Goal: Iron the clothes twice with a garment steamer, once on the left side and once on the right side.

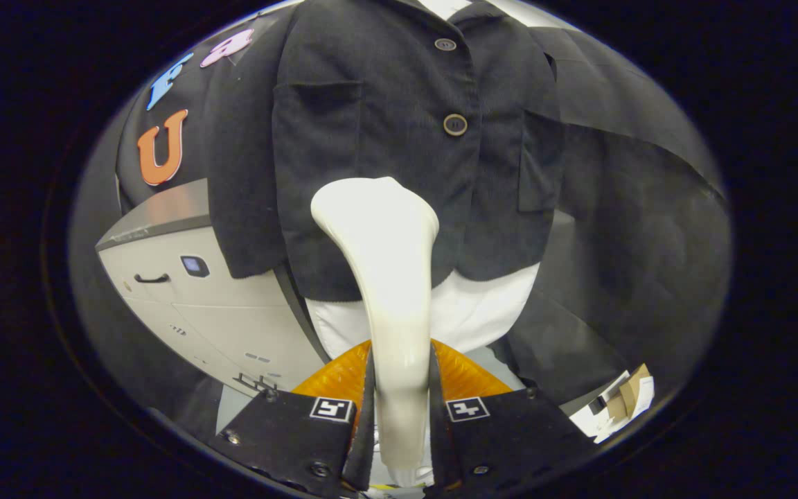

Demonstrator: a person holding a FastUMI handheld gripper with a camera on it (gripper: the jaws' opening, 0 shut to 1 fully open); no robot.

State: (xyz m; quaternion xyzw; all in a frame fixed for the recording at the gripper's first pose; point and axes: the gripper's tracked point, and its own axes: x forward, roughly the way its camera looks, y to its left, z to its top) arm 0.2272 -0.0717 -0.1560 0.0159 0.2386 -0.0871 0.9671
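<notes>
A cream-white garment steamer (388, 277) rises from between my fingers, its handle clamped by both. My gripper (399, 409) is shut on that handle. The steamer's broad head sits over the lower front of a dark corduroy jacket (385, 125) hanging just ahead. The jacket has two round buttons (455, 125) down its front and a patch pocket on each side. The head lies a little left of the button line, near the hem. Below the hem hangs a white garment (482, 305). Whether the head touches the cloth, I cannot tell.
A grey cabinet (219, 312) with a dark handle and a small screen stands to the jacket's left. Black cloth drapes to the right. Some cardboard and white bits (624, 402) lie low on the right.
</notes>
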